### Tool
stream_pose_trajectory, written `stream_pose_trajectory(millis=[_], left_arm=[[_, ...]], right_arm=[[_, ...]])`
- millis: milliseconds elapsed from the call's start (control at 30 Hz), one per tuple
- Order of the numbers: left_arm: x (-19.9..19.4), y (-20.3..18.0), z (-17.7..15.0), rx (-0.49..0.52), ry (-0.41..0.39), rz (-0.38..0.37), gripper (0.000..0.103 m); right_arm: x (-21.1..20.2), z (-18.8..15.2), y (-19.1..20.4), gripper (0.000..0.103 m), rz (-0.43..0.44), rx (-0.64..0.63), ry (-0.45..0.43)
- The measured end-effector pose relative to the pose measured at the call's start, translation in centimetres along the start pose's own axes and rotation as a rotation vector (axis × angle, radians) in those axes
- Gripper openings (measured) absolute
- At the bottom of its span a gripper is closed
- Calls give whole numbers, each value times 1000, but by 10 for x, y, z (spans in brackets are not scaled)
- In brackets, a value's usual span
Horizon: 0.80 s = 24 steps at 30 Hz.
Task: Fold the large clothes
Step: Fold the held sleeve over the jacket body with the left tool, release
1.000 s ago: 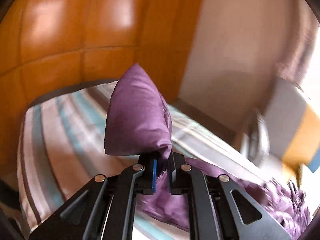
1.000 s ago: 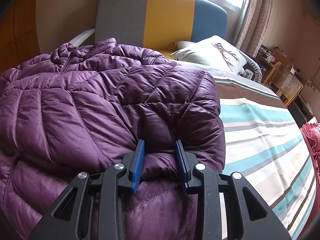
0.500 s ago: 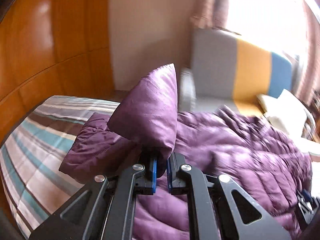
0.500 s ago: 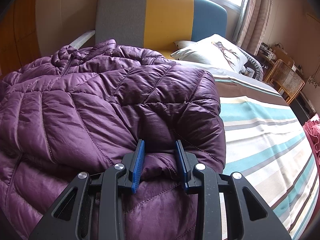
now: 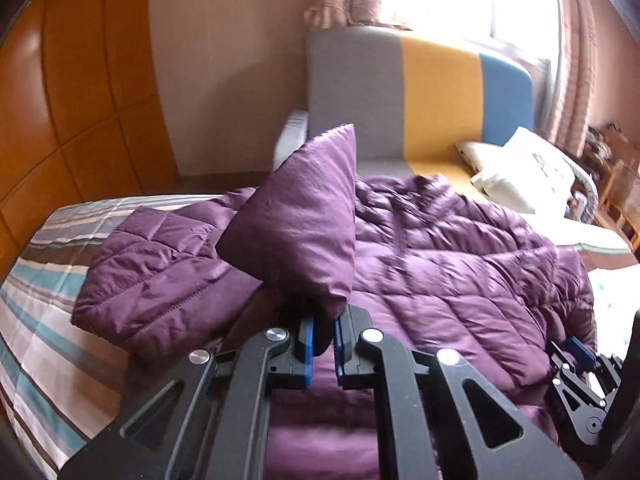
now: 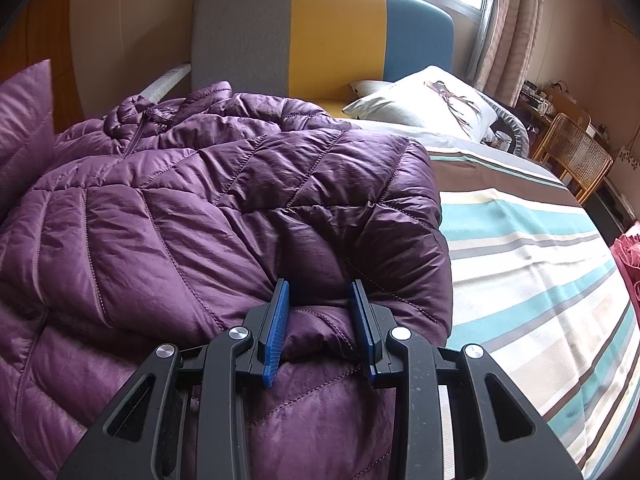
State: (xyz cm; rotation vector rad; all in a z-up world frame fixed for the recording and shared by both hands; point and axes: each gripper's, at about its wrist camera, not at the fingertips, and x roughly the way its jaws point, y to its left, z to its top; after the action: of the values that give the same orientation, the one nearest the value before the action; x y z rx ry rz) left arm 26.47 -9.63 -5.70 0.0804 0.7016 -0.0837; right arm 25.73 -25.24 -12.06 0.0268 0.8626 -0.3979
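Note:
A large purple quilted down jacket (image 5: 440, 264) lies spread on the striped bed (image 5: 44, 312). My left gripper (image 5: 322, 332) is shut on a corner of the jacket, and the pinched cloth (image 5: 304, 232) stands up as a peak above the jaws. A sleeve or side panel (image 5: 152, 280) lies folded to the left. In the right wrist view my right gripper (image 6: 320, 308) is clamped on a thick puffy fold of the jacket (image 6: 200, 216) at its near edge. The right gripper (image 5: 580, 364) also shows at the lower right of the left wrist view.
The striped bedspread (image 6: 532, 264) lies bare to the right of the jacket. A grey, yellow and blue sofa (image 6: 332, 40) stands behind, with white pillows (image 6: 424, 104). A wicker chair (image 6: 580, 160) stands at far right. An orange wooden wall (image 5: 72, 80) is at the left.
My left gripper has swung right with the jacket corner, from facing the wooden wall to facing the sofa and the jacket. My right gripper has stayed put on its fold.

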Motion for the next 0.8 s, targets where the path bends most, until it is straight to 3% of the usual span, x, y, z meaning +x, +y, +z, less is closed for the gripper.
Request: stream_pose_trajectory(millis=[367, 500, 533, 633, 667, 800], left_arm=[[8, -70, -4, 70, 59, -129, 7], [16, -79, -10, 47, 113, -225, 11], [17, -80, -12, 47, 120, -245, 19], [10, -76, -18, 32, 124, -330, 65], [8, -76, -19, 33, 115, -343, 74], [-21, -54, -25, 55, 64, -372, 77]], right_arm=[[0, 0, -2, 31, 11, 11, 0], [1, 0, -3, 31, 20, 21, 1], [1, 0, -3, 31, 20, 21, 1], [2, 0, -3, 31, 21, 22, 1], [1, 0, -3, 31, 21, 22, 1], [1, -1, -3, 31, 23, 23, 1]])
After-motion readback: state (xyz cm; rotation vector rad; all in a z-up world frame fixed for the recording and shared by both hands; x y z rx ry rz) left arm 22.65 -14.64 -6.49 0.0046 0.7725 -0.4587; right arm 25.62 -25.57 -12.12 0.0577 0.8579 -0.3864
